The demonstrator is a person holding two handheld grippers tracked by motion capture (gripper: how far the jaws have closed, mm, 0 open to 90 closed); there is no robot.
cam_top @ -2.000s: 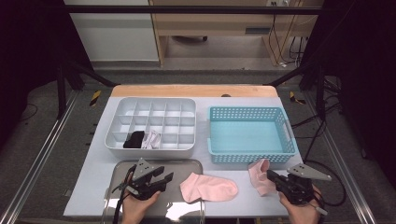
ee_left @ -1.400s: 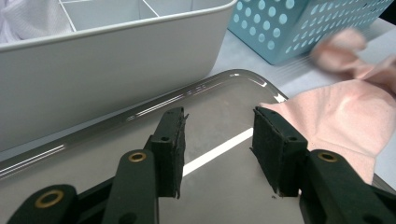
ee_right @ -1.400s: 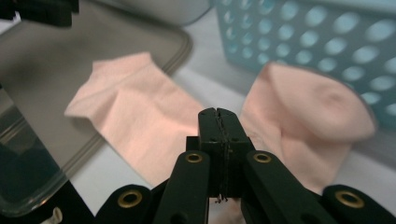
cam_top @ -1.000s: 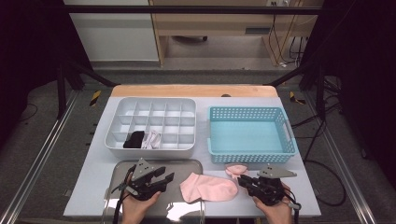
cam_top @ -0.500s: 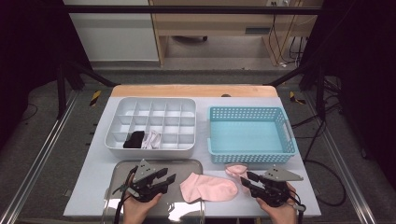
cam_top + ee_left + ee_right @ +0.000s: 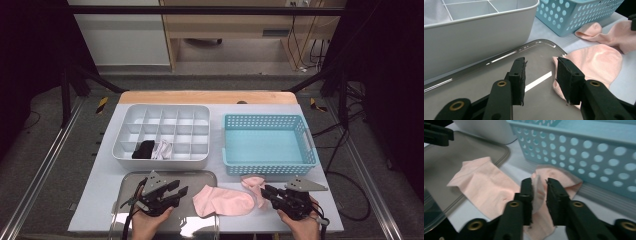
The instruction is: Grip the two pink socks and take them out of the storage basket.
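Pinching a fold of the pink sock [image 6: 541, 195], your right gripper [image 6: 539, 195] has just been closing and its jaws now clamp the fabric between the pads, close in front of the blue basket [image 6: 584, 147]. From the high view that right gripper [image 6: 267, 194] sits at the table's near right edge, with the sock's rounded end [image 6: 252, 182] just below the basket [image 6: 269, 169].

Your left gripper [image 6: 541, 75] is released: jaws apart, nothing between them, hovering over the metal tray [image 6: 499, 72]. A second pink sock [image 6: 599, 60] lies flat beside it, its edge overlapping the tray's right rim. From above, that flat sock [image 6: 222, 200] lies between your two grippers, and the left gripper [image 6: 175, 192] is over the tray [image 6: 200, 175].

Behind the tray stands the white divided organizer [image 6: 162, 135]; its near row holds a black item [image 6: 144, 149] and a whitish item [image 6: 162, 148] in neighbouring cells.

Writing: tiny embossed marks on the tray rim [image 6: 525, 47], too small to read. No other labels legible.
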